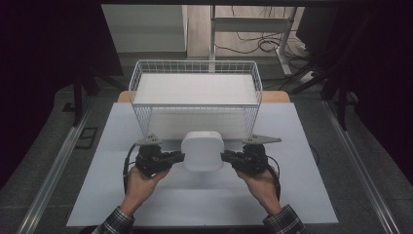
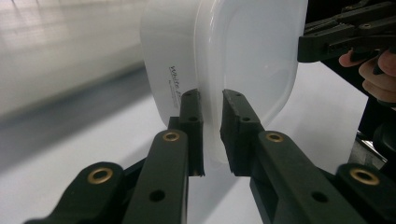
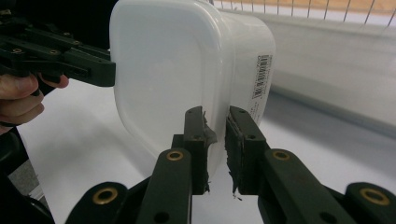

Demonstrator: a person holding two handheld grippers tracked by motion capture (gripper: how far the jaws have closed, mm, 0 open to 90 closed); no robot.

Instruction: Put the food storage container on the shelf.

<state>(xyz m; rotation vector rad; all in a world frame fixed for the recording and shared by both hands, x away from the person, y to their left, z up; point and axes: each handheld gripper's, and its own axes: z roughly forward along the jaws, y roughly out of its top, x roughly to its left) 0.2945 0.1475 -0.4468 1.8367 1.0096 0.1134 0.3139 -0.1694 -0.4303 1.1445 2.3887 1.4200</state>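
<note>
Smooth white rounded-square plastic container (image 1: 202, 150), pinched at rim by left gripper (image 1: 181, 156) at 9 o'clock, right gripper (image 1: 224, 156) at 3; wire basket (image 1: 195, 68) at 12.

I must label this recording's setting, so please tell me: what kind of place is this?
Probably a lab or recording workspace, not a home. A white foam-like board covers the table, dark curtains stand at both sides, and loose cables lie on the floor behind the white wire basket.
</note>
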